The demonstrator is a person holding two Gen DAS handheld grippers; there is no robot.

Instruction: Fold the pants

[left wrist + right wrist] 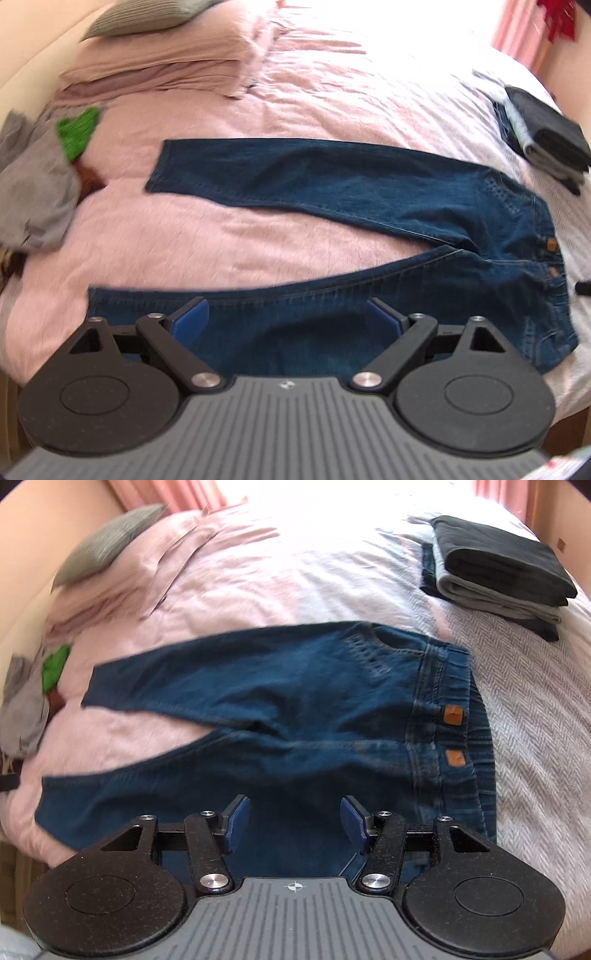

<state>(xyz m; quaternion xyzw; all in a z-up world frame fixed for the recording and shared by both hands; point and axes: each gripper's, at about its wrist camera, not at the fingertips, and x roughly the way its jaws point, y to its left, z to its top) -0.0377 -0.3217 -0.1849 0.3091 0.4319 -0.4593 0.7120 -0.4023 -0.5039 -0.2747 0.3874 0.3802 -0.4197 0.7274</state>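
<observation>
With the jeans (332,206) spread legs apart on the pink bedspread (332,92), our left gripper (286,317) and right gripper (291,823) gape empty above the near leg, and we may pinch bedspread too.

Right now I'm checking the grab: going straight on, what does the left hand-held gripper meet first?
Probably the jeans: the open left hand-held gripper points at their near leg; depth unclear.

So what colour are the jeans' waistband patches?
Tan patches, clearest in the right wrist view.
</observation>
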